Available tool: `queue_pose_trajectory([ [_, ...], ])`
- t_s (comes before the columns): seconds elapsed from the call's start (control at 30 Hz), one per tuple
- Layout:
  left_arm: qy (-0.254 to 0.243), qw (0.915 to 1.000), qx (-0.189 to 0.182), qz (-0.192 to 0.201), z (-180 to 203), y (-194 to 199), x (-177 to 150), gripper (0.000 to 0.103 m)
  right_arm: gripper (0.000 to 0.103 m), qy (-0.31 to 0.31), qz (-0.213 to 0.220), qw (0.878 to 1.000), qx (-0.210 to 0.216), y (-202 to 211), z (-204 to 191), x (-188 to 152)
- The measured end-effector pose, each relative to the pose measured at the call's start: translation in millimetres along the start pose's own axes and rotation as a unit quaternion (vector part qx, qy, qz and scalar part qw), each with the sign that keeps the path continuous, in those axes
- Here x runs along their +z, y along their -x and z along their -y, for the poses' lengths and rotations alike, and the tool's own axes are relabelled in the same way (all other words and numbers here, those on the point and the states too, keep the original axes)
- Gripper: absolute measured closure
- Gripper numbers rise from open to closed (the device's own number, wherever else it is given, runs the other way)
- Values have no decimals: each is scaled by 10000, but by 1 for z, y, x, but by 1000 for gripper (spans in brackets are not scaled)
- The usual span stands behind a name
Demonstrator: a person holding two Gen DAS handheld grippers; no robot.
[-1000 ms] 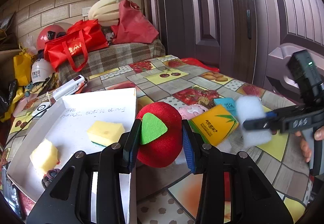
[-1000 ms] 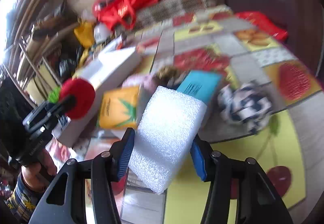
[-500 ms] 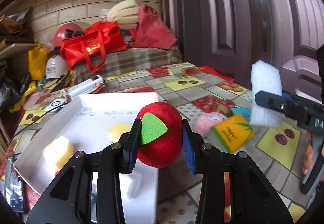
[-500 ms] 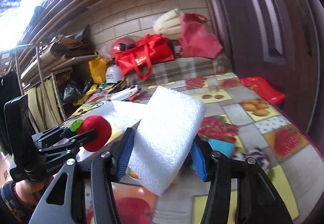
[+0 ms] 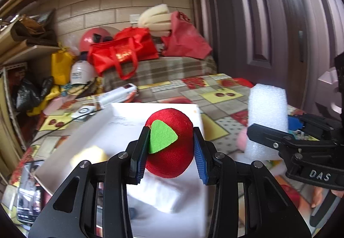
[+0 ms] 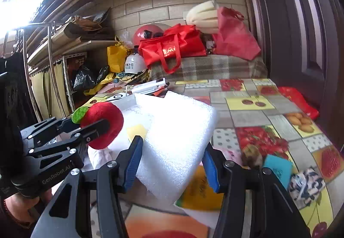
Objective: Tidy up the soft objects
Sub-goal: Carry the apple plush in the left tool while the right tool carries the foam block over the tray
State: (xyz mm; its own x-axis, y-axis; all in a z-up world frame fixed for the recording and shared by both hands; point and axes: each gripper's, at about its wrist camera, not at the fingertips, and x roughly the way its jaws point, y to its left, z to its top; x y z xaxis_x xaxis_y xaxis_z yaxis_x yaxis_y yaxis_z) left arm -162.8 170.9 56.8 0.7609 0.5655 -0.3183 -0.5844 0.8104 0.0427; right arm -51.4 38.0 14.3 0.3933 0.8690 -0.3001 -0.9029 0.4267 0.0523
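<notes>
Over the white tray [image 5: 120,122], both jaws grip toys

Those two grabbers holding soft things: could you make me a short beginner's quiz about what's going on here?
1. True or false: the left gripper holds a red plush apple.
2. What does the right gripper hold? A) white foam block B) yellow sponge C) teal card
3. Fill in: ahead of the apple lies a white ____.

Key: 1 true; 2 A; 3 tray.
</notes>
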Motion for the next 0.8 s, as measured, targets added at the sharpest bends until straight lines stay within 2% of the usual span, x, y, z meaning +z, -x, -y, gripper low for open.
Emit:
queue_pose_trajectory([
  [0.17,271,9987,426,-16,-41,-3,-2,65,50,395,60,9992,89,-11,-25,2],
  [0.37,723,9945,738,-145,-86,-7,-8,65,50,392,61,9991,136,-28,-40,8],
  [0.47,802,9937,743,-259,-91,-12,-9,65,50,370,30,9992,154,-37,-45,10],
  [0.8,559,9944,774,-456,-88,-30,-5,65,50,338,-211,9991,144,-68,-59,18],
])
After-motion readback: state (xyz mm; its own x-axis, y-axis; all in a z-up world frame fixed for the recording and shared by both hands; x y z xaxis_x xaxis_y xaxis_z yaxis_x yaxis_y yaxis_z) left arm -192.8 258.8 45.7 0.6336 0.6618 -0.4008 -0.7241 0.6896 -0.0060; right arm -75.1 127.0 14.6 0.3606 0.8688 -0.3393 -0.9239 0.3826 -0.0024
